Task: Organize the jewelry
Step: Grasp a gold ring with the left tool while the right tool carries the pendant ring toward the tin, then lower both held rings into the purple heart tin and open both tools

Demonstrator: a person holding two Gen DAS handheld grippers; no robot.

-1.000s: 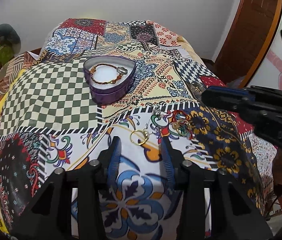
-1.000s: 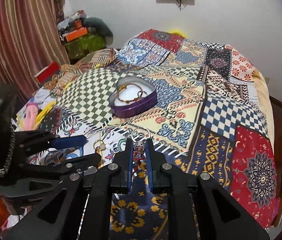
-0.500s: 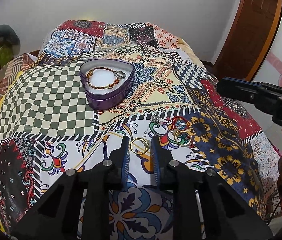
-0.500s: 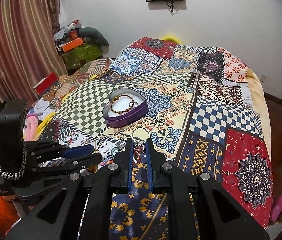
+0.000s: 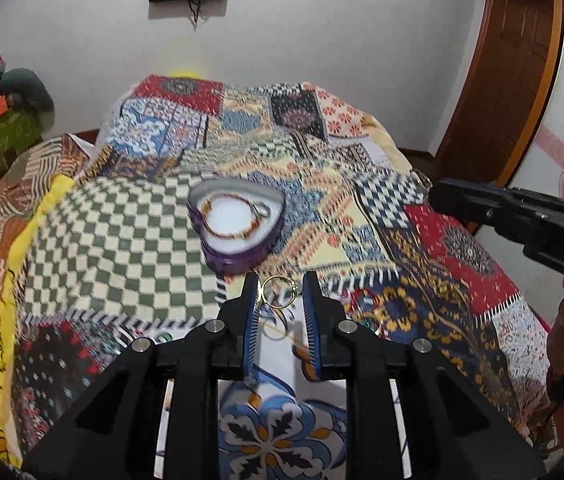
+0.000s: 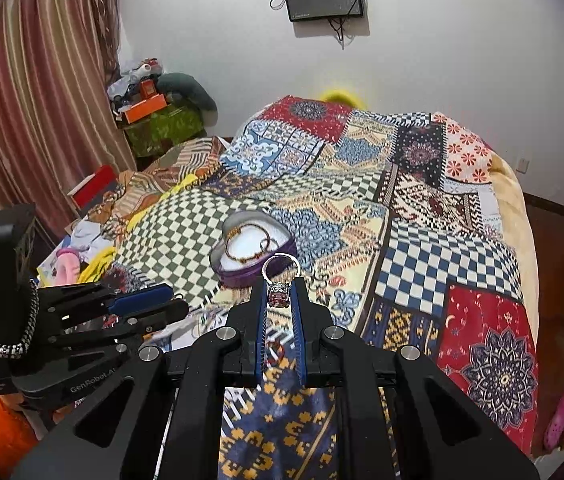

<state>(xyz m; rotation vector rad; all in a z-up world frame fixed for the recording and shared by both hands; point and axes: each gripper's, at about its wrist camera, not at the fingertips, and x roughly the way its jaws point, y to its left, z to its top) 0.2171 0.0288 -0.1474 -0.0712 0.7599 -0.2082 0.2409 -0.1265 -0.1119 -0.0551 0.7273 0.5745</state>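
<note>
My left gripper (image 5: 279,298) is shut on a gold ring (image 5: 279,297) and holds it up off the bed, just in front of the purple heart-shaped box (image 5: 236,219). The box holds a beaded bracelet (image 5: 234,216) on white padding. My right gripper (image 6: 280,294) is shut on a silver ring with a red stone (image 6: 279,282), lifted above the quilt near the same box (image 6: 253,251). The left gripper also shows at the lower left of the right wrist view (image 6: 150,304).
A patchwork quilt (image 6: 422,248) covers the bed. More small jewelry (image 5: 366,308) lies on the quilt right of my left gripper. Clutter and boxes (image 6: 150,108) stand by the curtain at the left. A wooden door (image 5: 518,60) is at the right.
Both grippers have lifted away from the quilt. My left gripper closed on the gold ring and raised it; my right gripper rose with the silver ring still held.
</note>
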